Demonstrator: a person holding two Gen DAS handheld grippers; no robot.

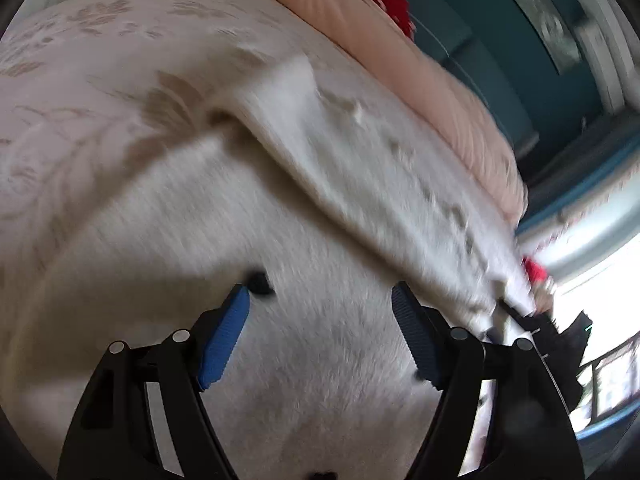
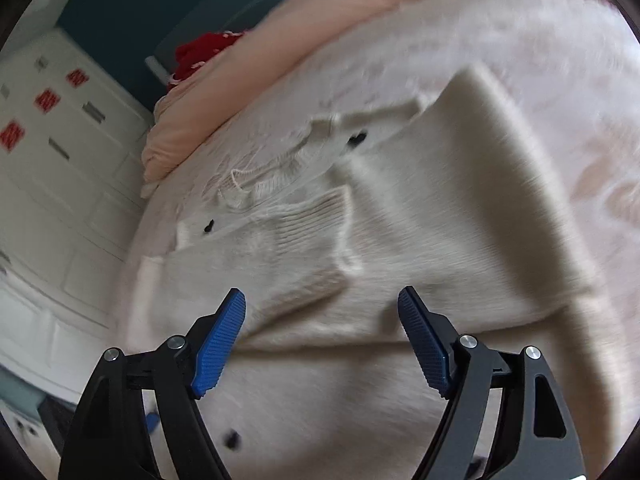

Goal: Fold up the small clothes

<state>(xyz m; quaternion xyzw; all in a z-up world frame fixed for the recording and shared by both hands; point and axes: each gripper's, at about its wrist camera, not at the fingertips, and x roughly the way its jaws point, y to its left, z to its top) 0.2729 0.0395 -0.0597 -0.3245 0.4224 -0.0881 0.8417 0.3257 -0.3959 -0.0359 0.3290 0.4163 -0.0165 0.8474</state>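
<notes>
The left gripper [image 1: 320, 300] hung just above the white cardigan [image 1: 280, 280], its blue pads [image 1: 224, 344] spread wide with nothing between them and a black button [image 1: 259, 282] near the left tip. The cardigan lay on the pale floral bedspread [image 1: 80, 100], beside a peach quilt [image 1: 420, 80]. The right gripper [image 2: 322, 304] was likewise wide and empty over the cardigan's lower part, a ribbed sleeve [image 2: 304, 236] folded across its front.

Fuzzy white knit cardigan [image 2: 400, 208] lies spread on the pale floral bedspread [image 1: 80, 80]; ribbed peach duvet [image 1: 400, 60] behind it; red cushion [image 2: 200, 56] beyond the duvet.
</notes>
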